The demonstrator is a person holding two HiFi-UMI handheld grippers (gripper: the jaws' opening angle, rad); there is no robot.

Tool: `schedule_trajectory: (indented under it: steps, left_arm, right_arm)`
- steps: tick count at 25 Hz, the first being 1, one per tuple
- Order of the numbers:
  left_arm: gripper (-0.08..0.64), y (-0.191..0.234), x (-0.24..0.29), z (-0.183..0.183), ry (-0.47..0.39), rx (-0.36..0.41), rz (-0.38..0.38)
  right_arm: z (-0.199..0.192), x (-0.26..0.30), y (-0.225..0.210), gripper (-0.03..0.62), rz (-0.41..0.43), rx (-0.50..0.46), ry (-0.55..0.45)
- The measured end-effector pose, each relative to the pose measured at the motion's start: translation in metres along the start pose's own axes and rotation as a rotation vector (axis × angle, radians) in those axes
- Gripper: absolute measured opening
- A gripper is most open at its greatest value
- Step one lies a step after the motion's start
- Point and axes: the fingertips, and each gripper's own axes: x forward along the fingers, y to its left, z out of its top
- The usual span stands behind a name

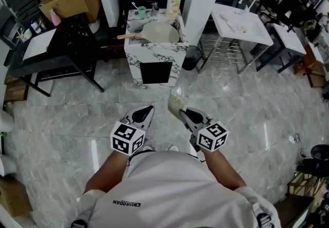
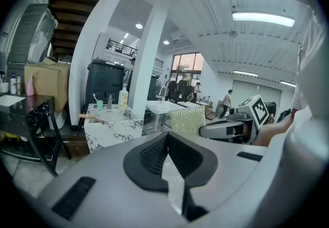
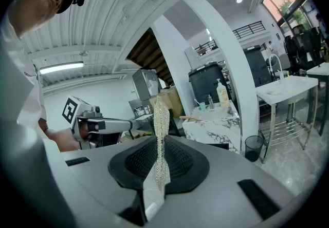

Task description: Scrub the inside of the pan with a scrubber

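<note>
Right gripper [image 1: 182, 113] fingers clamped on flat, glittery scrubber [image 1: 177, 101], left gripper [image 1: 149, 109] fingers together, pale pan [image 1: 162, 32] on counter [image 1: 134, 52]

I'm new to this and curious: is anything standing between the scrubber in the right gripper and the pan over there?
Nothing visible does. The right gripper holds the scrubber, and the pan lies ahead on top of the marble-patterned stand. Only open floor stretches between them.

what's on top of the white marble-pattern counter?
On the white marbled counter: a pale round pan with wooden handle, a yellowish pump bottle, a green cup. The pan hides the surface beneath it.
</note>
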Motion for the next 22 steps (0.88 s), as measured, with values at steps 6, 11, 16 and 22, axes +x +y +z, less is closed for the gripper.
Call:
schedule_trajectory:
  steps: [6, 11, 16, 22]
  left_arm:
    - [0.014, -0.003, 0.000, -0.003, -0.002, 0.005, -0.002]
    - [0.014, 0.003, -0.003, 0.000, -0.005, 0.008, -0.003]
    - [0.014, 0.009, -0.006, -0.003, -0.004, 0.002, -0.005]
    - [0.014, 0.026, -0.015, -0.008, -0.004, 0.010, -0.001]
  right_arm:
    - [-0.006, -0.001, 0.000, 0.070, 0.002, 0.000, 0.007]
    - [-0.005, 0.003, 0.005, 0.069, 0.000, -0.001, 0.009]
    - [-0.003, 0.005, 0.008, 0.071, -0.001, 0.027, -0.023]
    - [-0.004, 0.017, 0.021, 0.072, 0.021, 0.064, -0.046]
